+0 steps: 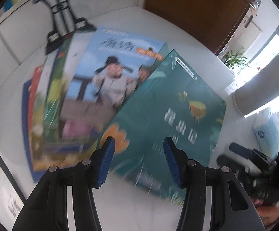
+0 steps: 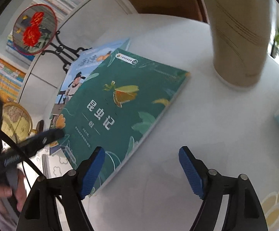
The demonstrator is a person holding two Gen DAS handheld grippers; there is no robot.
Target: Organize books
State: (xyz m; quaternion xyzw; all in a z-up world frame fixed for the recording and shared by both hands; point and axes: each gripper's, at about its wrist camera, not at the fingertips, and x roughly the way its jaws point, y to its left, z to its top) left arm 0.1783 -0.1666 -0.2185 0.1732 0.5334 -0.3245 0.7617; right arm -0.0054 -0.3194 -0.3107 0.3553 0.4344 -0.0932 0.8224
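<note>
The green book (image 2: 124, 107) lies flat on the white table (image 2: 206, 144), on top of a messy pile. Its far corner leans on the blue book (image 1: 110, 73), and more books (image 1: 41, 104) fan out under that one. The green book looks thin and light, with a smooth, shiny cover that may slip. It looks bendy too, so it could flop if held by one corner. A good place to hold it seems to be the near long edge, where it sticks out over the table.

The right gripper (image 2: 141, 171) is open wide with nothing in it. One blue pad sits over the book's near corner, the other over bare table. The left gripper (image 1: 137, 161) is about half open and empty too, hanging above the green cover. In the right camera it shows as a dark blur (image 2: 33, 142) at the book's left side, held by a hand (image 2: 4, 194).

A tall tan vase (image 2: 239, 44) stands near the book's far right corner and could get knocked. A round flower fan on a black stand (image 2: 34, 28) is just behind the pile. A small globe (image 2: 16, 119) sits to the left
</note>
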